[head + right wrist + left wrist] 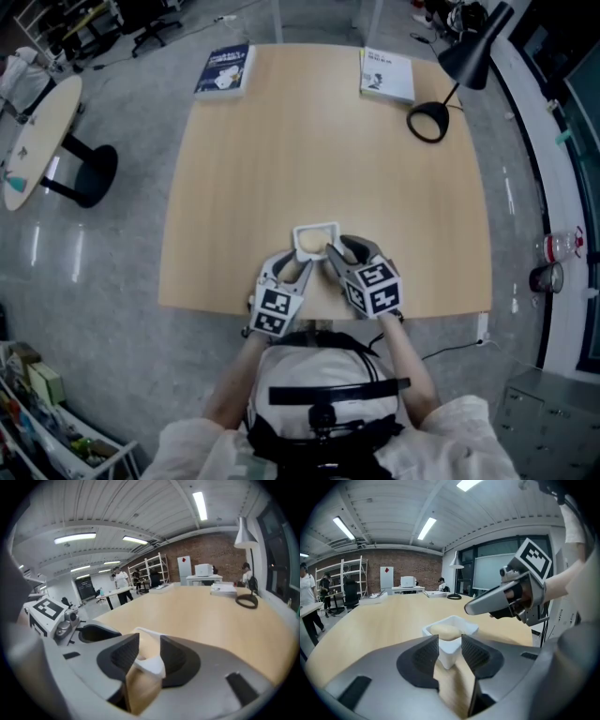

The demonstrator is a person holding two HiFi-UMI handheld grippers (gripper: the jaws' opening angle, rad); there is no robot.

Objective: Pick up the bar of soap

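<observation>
A pale bar of soap (312, 244) lies in a small white square dish (317, 227) near the front edge of the wooden table (328, 150). My left gripper (298, 264) comes at the dish from the near left. In the left gripper view its pads (432, 654) press on the dish's near corner (449, 657), and the soap (446, 631) shows just beyond. My right gripper (336, 249) meets the dish from the near right. In the right gripper view its jaws (149, 651) clamp the white rim (151, 666). The soap is mostly hidden there.
Two books (225, 68) (386, 75) lie at the table's far corners. A black desk lamp (429, 120) stands at the far right. The table's front edge runs just under both grippers. A round side table (37, 131) stands off to the left.
</observation>
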